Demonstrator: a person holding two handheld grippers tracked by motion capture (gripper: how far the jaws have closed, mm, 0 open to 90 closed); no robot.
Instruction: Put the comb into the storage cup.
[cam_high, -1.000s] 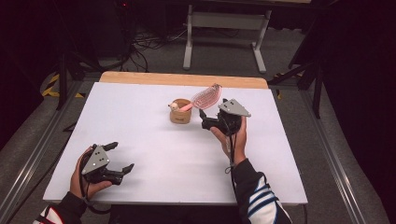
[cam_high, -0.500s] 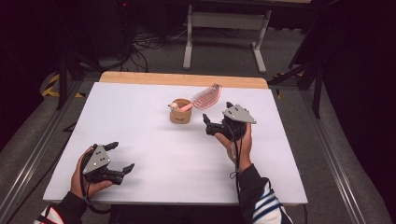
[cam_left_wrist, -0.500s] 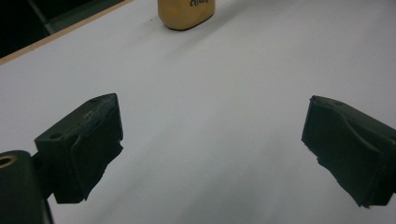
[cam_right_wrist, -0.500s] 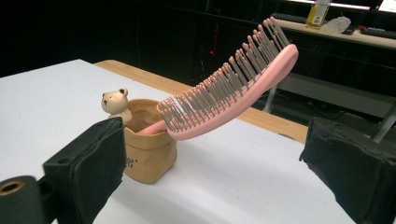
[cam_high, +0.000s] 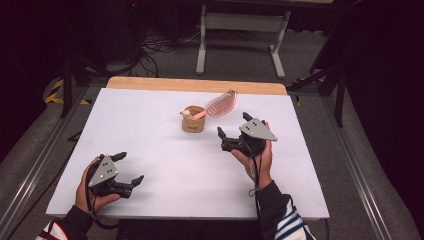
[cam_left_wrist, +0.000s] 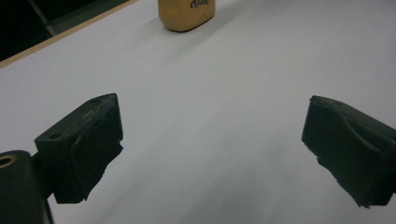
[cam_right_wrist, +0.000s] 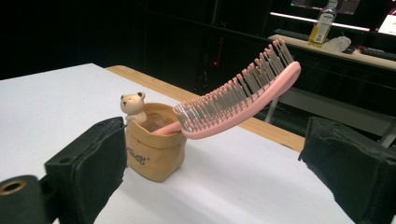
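My right gripper (cam_high: 231, 131) hangs wide open and empty near the pink hairbrush (cam_right_wrist: 243, 100), which leans out of a small cup (cam_right_wrist: 152, 147) mid-counter. It looks light and stiff; I'd pinch its spine.

White worktop (cam_high: 150, 130) with a wooden far edge, grey floor (cam_high: 165, 60), tangled cables (cam_high: 160, 42), pale metal stand (cam_high: 240, 22), dark room, distant shelf with a bottle (cam_right_wrist: 322, 23)

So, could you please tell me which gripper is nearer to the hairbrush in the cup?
The right gripper, open, sits just beside the hairbrush and its cup. The left gripper, also open, rests far back near the table's near edge.
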